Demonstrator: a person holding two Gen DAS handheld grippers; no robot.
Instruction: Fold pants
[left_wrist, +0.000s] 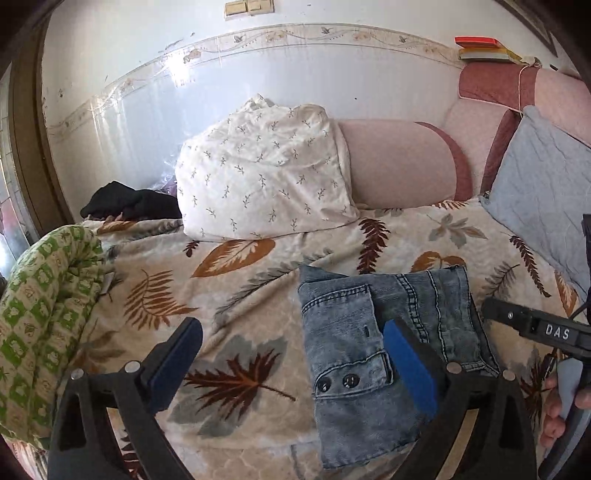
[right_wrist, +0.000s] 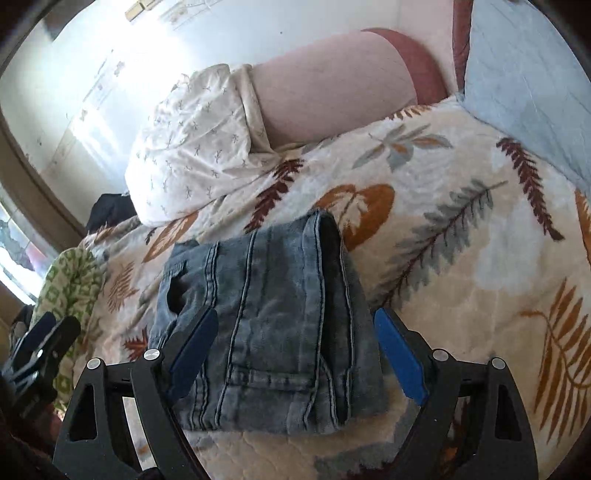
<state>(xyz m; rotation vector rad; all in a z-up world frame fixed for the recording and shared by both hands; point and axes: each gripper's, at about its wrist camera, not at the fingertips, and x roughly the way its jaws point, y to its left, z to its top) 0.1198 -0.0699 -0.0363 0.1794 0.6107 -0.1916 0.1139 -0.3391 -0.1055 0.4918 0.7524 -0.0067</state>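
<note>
The folded jeans are laid flat on the leaf-patterned blanket of the bed, near its front edge. The jaws of the left gripper are spread wide, nothing gripped. The jaws of the right gripper are held apart above the jeans, clamping nothing.
</note>
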